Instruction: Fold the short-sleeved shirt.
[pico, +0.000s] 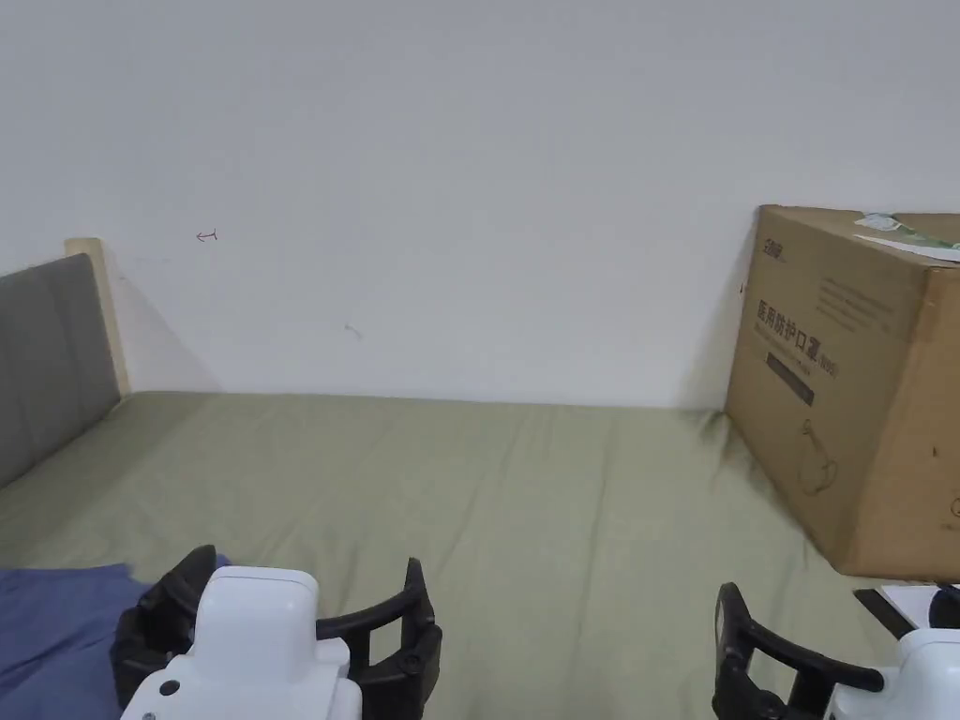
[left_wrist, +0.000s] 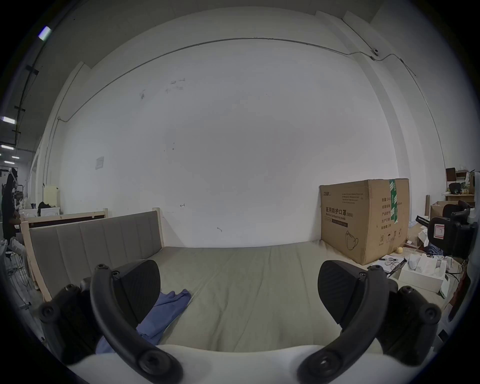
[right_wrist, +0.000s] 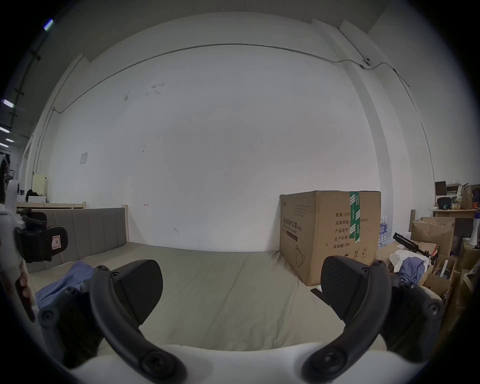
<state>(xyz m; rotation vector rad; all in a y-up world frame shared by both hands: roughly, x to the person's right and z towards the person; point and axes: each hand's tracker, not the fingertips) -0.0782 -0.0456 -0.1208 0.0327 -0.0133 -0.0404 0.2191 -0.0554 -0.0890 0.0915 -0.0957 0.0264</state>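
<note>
Shirt (left_wrist: 166, 315), blue, short-sleeved, lies crumpled on olive bed sheet (pico: 525, 487) at our left, near grey headboard (left_wrist: 98, 241). We hold left gripper (left_wrist: 239, 283) above sheet just beside shirt, jaws wide apart, gripping nothing. Right gripper (right_wrist: 241, 283) over bare sheet well apart from shirt, jaws also spread, empty. Cardboard box (pico: 862, 375) stands on bed at right, against wall.

Blue shirt (left_wrist: 166, 313) lies crumpled on the bed's left side.
</note>
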